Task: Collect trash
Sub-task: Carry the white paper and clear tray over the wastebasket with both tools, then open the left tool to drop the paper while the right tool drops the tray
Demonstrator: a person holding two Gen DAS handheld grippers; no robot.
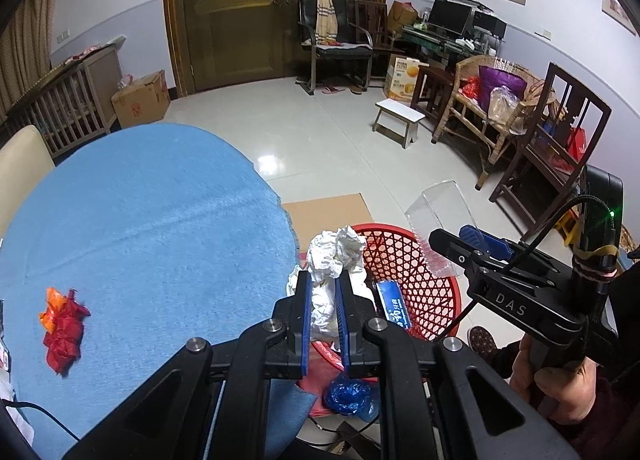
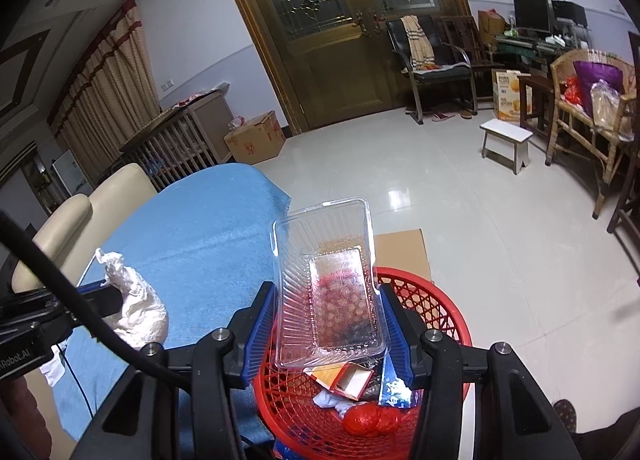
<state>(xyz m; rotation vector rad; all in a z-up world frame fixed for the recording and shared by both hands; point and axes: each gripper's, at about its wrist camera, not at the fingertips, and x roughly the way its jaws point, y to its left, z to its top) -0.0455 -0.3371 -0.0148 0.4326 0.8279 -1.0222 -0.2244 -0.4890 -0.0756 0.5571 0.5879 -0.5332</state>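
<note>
Tissue wad point(image 1: 334, 284), crumpled white, pinched between nearly closed jaws of left gripper point(image 1: 325, 322), held at table edge just beside red basket point(image 1: 432, 284), apparently for dropping in. Clear plastic clamshell point(image 2: 330, 292) gripped across its width by right gripper point(image 2: 329, 330), jaws wide, poised directly over basket. Inside: orange carton point(image 2: 340, 378), blue wrapper point(image 2: 394, 392), red bag point(image 2: 374, 420). Red wrapper point(image 1: 62, 330) lying uncollected on blue tablecloth point(image 1: 140, 220).

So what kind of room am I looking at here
Probably a lived-in family living room: a wooden double door with patterned glass, a wicker bench heaped with bags, and a computer desk along the far wall.
</note>
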